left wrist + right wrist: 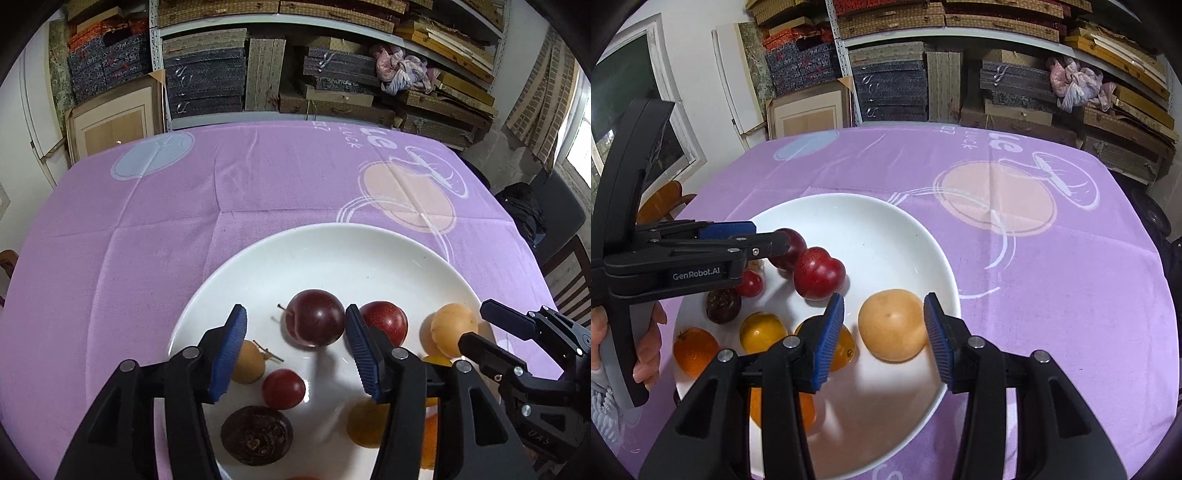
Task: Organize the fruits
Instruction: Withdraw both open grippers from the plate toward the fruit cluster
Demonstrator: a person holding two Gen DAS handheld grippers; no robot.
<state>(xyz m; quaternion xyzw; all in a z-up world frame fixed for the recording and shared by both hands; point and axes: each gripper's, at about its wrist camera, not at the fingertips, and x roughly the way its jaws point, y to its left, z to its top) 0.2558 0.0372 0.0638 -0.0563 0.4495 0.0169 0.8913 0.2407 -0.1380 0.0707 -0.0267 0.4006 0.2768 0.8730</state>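
Fingers of the left gripper (295, 345) stand apart, gripping nothing; the dark red plum (315, 317) lies just beyond them, touching the right finger. The right gripper (884, 341) brackets the pale orange fruit (892, 325) loosely, clamping nothing.

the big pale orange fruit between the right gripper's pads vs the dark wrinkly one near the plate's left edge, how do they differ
The pale orange fruit is smooth and light peach-orange; the dark wrinkled fruit is brownish purple with a rough, shrivelled skin. The pale one is clearly larger. It sits between the right gripper's pads, while the dark one lies below the left gripper. Both rest on the white plate.
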